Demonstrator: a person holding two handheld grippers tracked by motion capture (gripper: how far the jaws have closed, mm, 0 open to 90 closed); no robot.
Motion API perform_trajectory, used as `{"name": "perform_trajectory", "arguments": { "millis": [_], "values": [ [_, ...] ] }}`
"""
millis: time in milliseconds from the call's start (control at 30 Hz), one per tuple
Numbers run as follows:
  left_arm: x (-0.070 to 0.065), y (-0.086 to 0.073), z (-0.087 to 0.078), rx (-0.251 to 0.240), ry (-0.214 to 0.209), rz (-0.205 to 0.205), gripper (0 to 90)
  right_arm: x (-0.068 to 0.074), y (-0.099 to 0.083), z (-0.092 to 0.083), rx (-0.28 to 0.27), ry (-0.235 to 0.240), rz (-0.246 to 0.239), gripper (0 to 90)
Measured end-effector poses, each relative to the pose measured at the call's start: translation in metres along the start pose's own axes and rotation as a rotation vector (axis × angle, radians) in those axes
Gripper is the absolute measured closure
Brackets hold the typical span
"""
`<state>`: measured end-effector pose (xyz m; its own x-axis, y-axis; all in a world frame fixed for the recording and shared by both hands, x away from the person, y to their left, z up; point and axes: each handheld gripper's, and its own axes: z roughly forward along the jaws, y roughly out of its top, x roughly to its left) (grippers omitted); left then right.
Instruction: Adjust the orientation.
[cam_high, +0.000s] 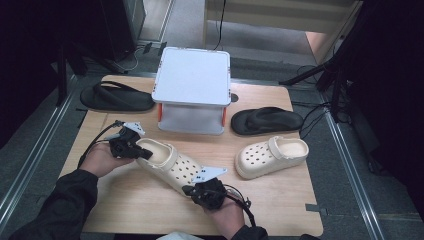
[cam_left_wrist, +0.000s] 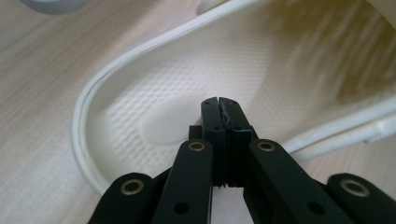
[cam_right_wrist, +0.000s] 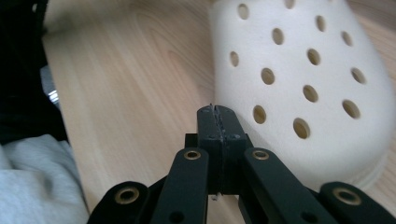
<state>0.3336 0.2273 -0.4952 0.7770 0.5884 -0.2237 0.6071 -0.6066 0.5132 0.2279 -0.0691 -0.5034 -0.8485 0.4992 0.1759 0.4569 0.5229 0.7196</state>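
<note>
A cream clog with holes (cam_high: 172, 165) lies slanted on the wooden table (cam_high: 280, 200), near the front. My left gripper (cam_high: 147, 152) is shut, its tips over the heel end of this clog; in the left gripper view the shut jaws (cam_left_wrist: 218, 101) hang above the dimpled footbed (cam_left_wrist: 154, 121) with nothing between them. My right gripper (cam_high: 187, 190) is shut too, right beside the clog's toe; the holed toe cap (cam_right_wrist: 303, 84) lies just right of its tips (cam_right_wrist: 215, 109). A second cream clog (cam_high: 271, 155) rests at the right.
A white box-like stand (cam_high: 192, 87) occupies the back middle of the table. One black flip-flop (cam_high: 116, 97) lies at the back left, another (cam_high: 266, 120) right of the stand. Grey clothing (cam_right_wrist: 32, 182) shows by the table's front edge.
</note>
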Motion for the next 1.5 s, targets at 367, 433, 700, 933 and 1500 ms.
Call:
{"name": "perform_trajectory", "arguments": {
  "millis": [367, 433, 700, 933, 1500],
  "values": [
    [-0.021, -0.015, -0.002, -0.018, -0.04, -0.024, 90.0, -0.028, 0.001, -0.007, 0.007, -0.055, 0.046, 90.0],
    [-0.025, -0.016, -0.001, -0.019, -0.048, -0.023, 90.0, -0.033, 0.002, -0.008, 0.004, -0.067, 0.052, 90.0],
    [-0.04, -0.015, 0.005, -0.026, -0.064, 0.004, 90.0, -0.053, 0.008, -0.008, -0.005, -0.114, 0.095, 90.0],
    [-0.044, -0.01, 0.005, -0.03, -0.082, 0.003, 90.0, -0.067, 0.015, -0.005, -0.01, -0.142, 0.104, 90.0],
    [0.016, -0.009, -0.025, -0.125, 0.006, -0.104, 90.0, -0.06, 0.019, -0.004, -0.062, -0.124, 0.11, 90.0]
  ]
}}
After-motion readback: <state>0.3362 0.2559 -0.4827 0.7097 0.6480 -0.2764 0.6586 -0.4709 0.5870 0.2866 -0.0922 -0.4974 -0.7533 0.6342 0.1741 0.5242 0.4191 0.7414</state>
